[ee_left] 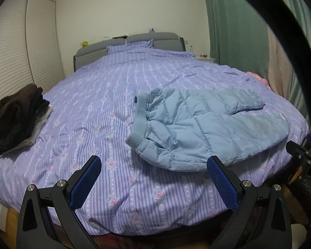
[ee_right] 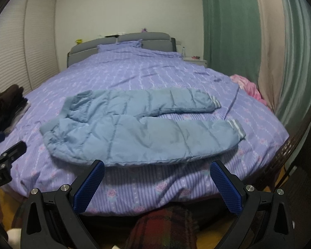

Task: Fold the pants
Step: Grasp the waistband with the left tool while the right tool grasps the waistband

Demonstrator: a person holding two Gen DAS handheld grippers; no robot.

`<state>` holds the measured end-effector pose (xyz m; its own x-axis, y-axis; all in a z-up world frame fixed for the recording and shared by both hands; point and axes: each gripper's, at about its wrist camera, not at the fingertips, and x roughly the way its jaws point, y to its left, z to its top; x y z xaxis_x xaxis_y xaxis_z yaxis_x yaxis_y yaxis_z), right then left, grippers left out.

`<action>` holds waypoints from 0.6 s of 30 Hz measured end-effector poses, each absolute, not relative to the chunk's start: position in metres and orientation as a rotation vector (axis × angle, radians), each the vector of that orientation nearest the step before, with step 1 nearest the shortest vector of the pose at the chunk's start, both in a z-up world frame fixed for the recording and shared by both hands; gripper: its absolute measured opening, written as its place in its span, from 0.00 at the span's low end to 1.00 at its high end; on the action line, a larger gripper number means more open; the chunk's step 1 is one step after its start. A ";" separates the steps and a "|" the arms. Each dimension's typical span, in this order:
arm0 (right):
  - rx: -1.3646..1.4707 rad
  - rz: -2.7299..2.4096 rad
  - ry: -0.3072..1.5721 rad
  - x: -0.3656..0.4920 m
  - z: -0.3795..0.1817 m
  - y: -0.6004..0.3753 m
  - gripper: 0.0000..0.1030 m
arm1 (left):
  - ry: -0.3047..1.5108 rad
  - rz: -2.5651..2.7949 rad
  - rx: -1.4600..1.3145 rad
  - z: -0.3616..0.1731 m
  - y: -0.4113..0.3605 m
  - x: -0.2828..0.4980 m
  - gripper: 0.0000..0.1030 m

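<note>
Left wrist view: left gripper (ee_left: 154, 167) hovering at foot of bed (ee_left: 114, 108), jaws spread wide, gripping nothing. Blue padded pants (ee_left: 207, 128) lying flat on purple striped bedcover, just beyond right fingertip, waistband pointing left. Dark clothes pile (ee_left: 18, 116) sitting at left bed edge.

Right wrist view: right gripper (ee_right: 156, 171) hanging near bed edge, jaws spread wide, empty. Pants (ee_right: 134, 132) stretching crosswise just ahead, both legs reaching right, striped cuffs (ee_right: 236, 127) showing. Left gripper's tip poking in at far left.

No legible text, label, brand, number or sign appears on any surface in either wrist view.
</note>
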<state>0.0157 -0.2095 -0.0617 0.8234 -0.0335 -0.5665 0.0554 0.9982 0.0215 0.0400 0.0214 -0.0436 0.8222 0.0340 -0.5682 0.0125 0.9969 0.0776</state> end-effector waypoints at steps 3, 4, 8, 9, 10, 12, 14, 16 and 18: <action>0.068 -0.083 0.604 0.028 -0.072 -0.219 1.00 | 0.640 0.009 0.043 -0.051 0.028 0.054 1.00; 0.084 -0.087 0.601 0.033 -0.075 -0.224 1.00 | 0.653 0.009 0.024 -0.054 0.030 0.060 1.00; 0.182 -0.109 0.611 0.048 -0.085 -0.241 1.00 | 0.682 0.008 -0.014 -0.061 0.032 0.075 1.00; 0.203 -0.114 0.613 0.051 -0.087 -0.244 1.00 | 0.688 0.010 -0.019 -0.062 0.031 0.078 1.00; 0.211 -0.116 0.610 0.053 -0.089 -0.246 1.00 | 0.695 0.006 -0.029 -0.064 0.030 0.082 1.00; 0.209 -0.122 0.612 0.060 -0.094 -0.247 1.00 | 0.717 -0.009 -0.057 -0.069 0.029 0.092 1.00; 0.220 -0.116 0.614 0.066 -0.101 -0.250 1.00 | 0.744 -0.029 -0.101 -0.076 0.029 0.101 1.00; 0.255 -0.118 0.621 0.073 -0.108 -0.255 1.00 | 0.774 -0.039 -0.146 -0.085 0.030 0.108 1.00; 0.297 -0.124 0.635 0.079 -0.115 -0.263 0.99 | 0.795 -0.041 -0.183 -0.092 0.033 0.114 0.97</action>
<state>0.0789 -0.2633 -0.1146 0.7994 -0.0236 -0.6004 0.2047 0.9502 0.2351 0.1141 0.0335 -0.0920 0.7005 -0.1056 -0.7058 -0.0319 0.9834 -0.1788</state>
